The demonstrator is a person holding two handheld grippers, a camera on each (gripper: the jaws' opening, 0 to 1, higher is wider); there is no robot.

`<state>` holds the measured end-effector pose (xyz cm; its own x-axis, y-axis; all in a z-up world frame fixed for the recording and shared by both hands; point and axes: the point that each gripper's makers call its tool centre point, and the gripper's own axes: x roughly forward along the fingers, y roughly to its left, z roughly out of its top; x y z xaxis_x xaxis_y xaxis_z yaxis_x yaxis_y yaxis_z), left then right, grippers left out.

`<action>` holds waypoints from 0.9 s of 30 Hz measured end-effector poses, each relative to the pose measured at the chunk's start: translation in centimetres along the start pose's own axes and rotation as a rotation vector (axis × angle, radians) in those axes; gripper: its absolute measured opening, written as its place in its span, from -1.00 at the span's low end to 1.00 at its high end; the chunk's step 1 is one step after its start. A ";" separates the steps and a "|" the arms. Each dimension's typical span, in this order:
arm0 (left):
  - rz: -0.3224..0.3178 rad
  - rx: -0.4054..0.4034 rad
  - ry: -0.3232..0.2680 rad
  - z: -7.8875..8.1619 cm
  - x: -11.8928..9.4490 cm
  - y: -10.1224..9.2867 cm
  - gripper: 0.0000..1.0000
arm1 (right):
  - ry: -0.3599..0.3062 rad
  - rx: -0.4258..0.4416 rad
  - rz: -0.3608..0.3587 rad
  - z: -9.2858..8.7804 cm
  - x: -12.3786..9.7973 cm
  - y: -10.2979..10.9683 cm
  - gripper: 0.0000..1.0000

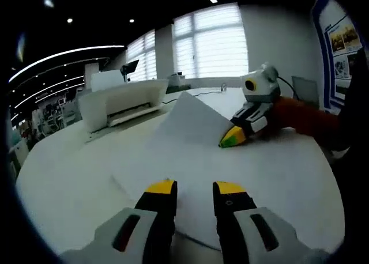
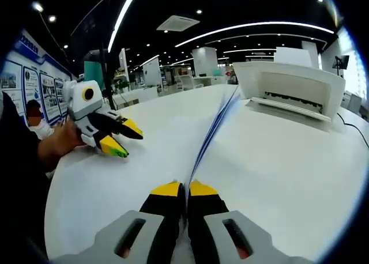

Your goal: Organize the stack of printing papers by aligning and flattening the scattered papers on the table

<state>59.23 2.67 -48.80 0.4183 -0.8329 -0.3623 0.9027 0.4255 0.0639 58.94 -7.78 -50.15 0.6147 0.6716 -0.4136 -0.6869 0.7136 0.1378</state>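
Observation:
A loose layer of white printing papers [image 1: 173, 177] lies flat on the white table [image 1: 69, 177], right under my left gripper [image 1: 194, 188]. That gripper is open with nothing between its yellow-tipped jaws, and it also appears at the left of the right gripper view [image 2: 124, 140], held by a hand. My right gripper [image 2: 184, 189] is shut on the near edge of a lifted sheet [image 2: 213, 125], seen edge-on as a thin line running up toward the printer. In the left gripper view this raised sheet [image 1: 190, 117] slopes up off the table, pinched at its corner by the right gripper [image 1: 230, 138].
A white printer [image 1: 121, 102] stands at the far side of the table, also seen in the right gripper view [image 2: 288, 85]. A black cable [image 2: 353, 128] runs off its right side. A person's orange sleeve [image 1: 305, 117] reaches in from the right. Office desks and windows lie beyond.

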 end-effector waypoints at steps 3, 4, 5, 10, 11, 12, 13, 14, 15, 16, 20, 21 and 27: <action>-0.017 0.010 0.021 -0.2 0.3 -0.6 -0.50 | 0.000 0.000 0.000 0.0 0.1 -0.1 -1.00; -0.017 0.010 0.020 -0.2 0.3 -0.7 -0.52 | 0.000 0.000 0.000 -0.1 0.1 -0.1 -1.00; -0.020 0.012 0.019 -0.2 0.1 -0.7 -0.52 | 0.000 0.000 0.001 -0.1 0.1 -0.1 -1.00; -0.022 0.000 0.016 -0.3 0.0 -0.8 -0.50 | 0.000 0.002 0.001 -0.1 0.2 -0.2 -1.00; -0.022 -0.016 0.013 -0.3 0.0 -0.7 -0.49 | 0.000 0.001 0.001 -0.1 0.2 -0.2 -0.98; -0.019 -0.019 0.013 -0.3 0.0 -0.6 -0.49 | 0.000 0.000 -0.001 0.0 0.2 -0.2 -0.96; -0.019 -0.022 0.012 -0.3 0.0 -0.6 -0.48 | 0.002 -0.004 -0.001 0.0 0.1 -0.1 -0.95; -0.019 -0.024 0.012 -0.3 0.0 -0.6 -0.48 | 0.006 -0.009 -0.001 0.1 0.1 -0.1 -0.91; -0.018 -0.024 0.012 -0.3 0.0 -0.6 -0.48 | 0.008 -0.017 -0.002 0.2 0.0 -0.1 -0.88; -0.018 -0.024 0.012 -0.3 0.0 -0.6 -0.47 | 0.010 -0.053 -0.025 0.3 -0.1 -0.6 -0.84; -0.014 -0.023 0.011 -0.2 0.0 -0.9 -0.45 | 0.026 -0.066 -0.048 0.3 -0.2 -0.8 -0.67; -0.013 -0.024 0.011 -0.2 -0.1 -1.0 -0.45 | 0.031 -0.071 -0.052 0.3 -0.3 -0.8 -0.64; -0.013 -0.022 0.010 -0.2 -0.2 -1.4 -0.45 | 0.041 -0.089 -0.083 0.4 -0.7 -1.2 -0.53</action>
<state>57.82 2.33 -49.01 0.4057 -0.8346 -0.3725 0.9055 0.4226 0.0393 59.47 -9.00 -49.72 0.6559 0.6005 -0.4574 -0.6667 0.7450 0.0218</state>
